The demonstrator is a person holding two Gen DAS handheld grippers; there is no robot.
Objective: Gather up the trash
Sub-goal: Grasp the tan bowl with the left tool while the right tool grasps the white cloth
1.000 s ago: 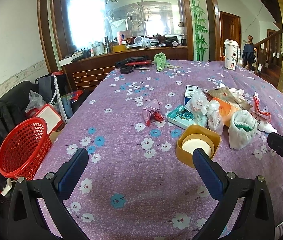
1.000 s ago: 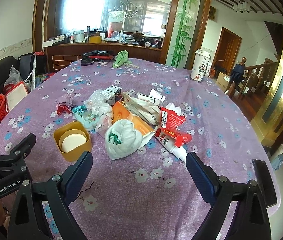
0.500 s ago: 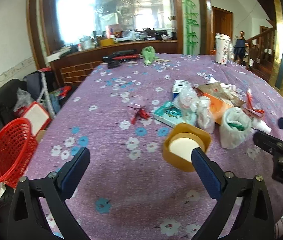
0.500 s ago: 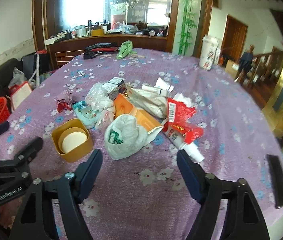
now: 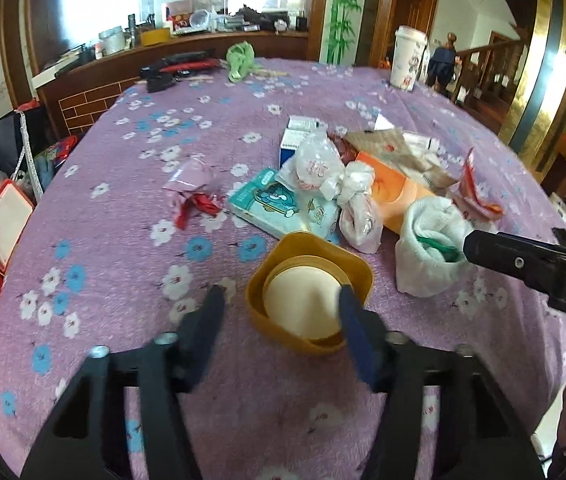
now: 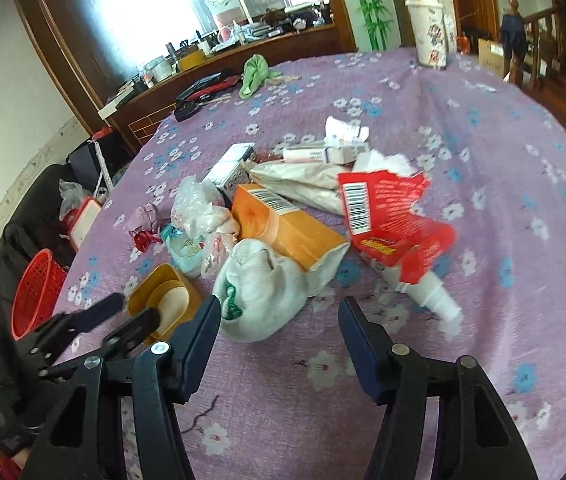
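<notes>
**Trash still heaped on the table; both grippers closing in**

A dining room with a wood-framed mirror and a staircase holds a round table [image 5: 131,240] under a purple flowered cloth. Taking the yellow tub [image 5: 309,292] near the table's front edge as landmark, nearly all the trash lies just behind it and to its right: a teal tissue pack [image 5: 279,208], knotted clear plastic bags [image 5: 323,168], an orange carton [image 6: 287,232], a torn red package [image 6: 387,216] with a white tube [image 6: 427,296] under it, small white boxes and a crumpled white bag [image 6: 259,292] with something green inside. A red-and-pink wrapper [image 5: 195,196] lies behind the tub to the left.

The tub holds a pale round disc, perhaps a lid or block; I cannot tell which. The red basket [image 6: 37,292], on the floor left of the tub and off the table, looks empty in the part that shows.

Nothing appears collected yet, so judging by this the task is at its start.

The left gripper [image 5: 279,312] has just been narrowing its jaws; the tub's near left wall sits between them, not yet pinched. The right gripper [image 6: 279,320] has likewise been narrowing, jaws apart, one tip beside the white bag, gripping nothing.
</notes>
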